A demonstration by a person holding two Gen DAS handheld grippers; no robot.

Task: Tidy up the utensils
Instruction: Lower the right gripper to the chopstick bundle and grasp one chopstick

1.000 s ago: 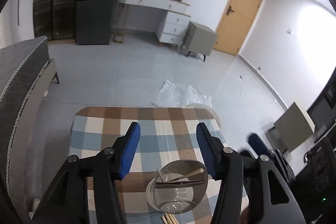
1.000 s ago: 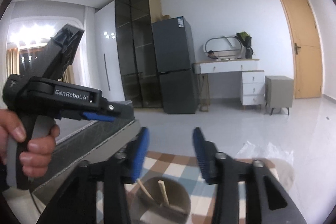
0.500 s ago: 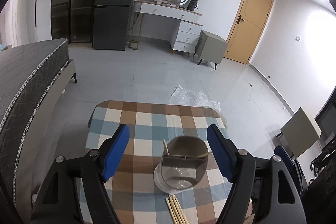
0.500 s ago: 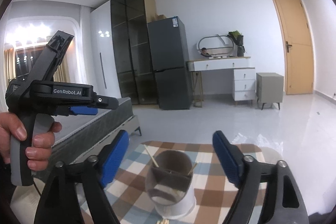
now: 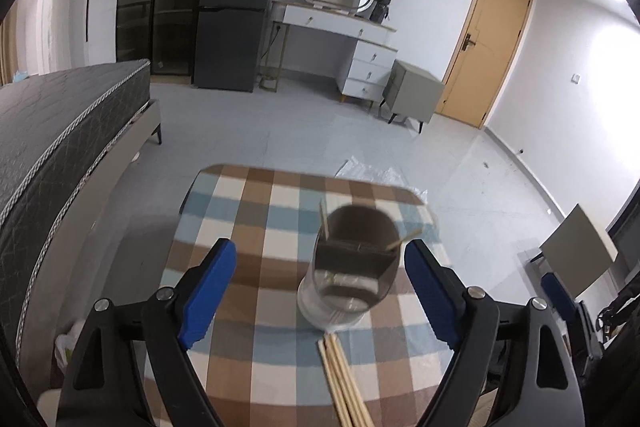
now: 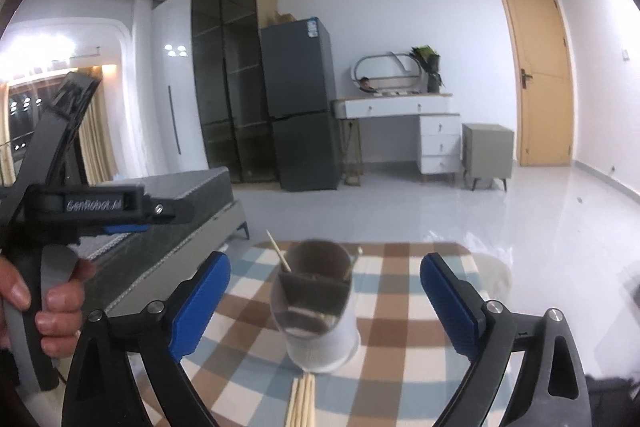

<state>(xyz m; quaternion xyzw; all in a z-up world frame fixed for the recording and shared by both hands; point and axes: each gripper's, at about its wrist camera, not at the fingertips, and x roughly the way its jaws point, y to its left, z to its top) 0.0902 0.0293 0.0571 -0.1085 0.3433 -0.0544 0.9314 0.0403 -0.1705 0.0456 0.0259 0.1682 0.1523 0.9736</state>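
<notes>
A round utensil holder (image 5: 352, 267) with a dark inner divider and pale base stands on the checked tablecloth (image 5: 260, 227); two wooden sticks lean inside it. It also shows in the right wrist view (image 6: 316, 307). Several wooden chopsticks (image 5: 344, 375) lie on the cloth just in front of it, also seen in the right wrist view (image 6: 302, 403). My left gripper (image 5: 320, 291) is open and empty, raised behind the holder. My right gripper (image 6: 324, 303) is open and empty, the holder between its fingers in view. The left gripper's body (image 6: 80, 203) shows at the left there.
The small table ends just beyond the holder, with plastic wrap (image 5: 380, 179) on the floor past it. A dark bed (image 5: 60, 131) runs along the left. A fridge (image 5: 240, 7), a white dresser (image 5: 352, 51) and a door (image 5: 492, 47) stand at the far wall.
Both grippers opened wider and drew back and up from the holder. The chopsticks on the cloth came further into view.
</notes>
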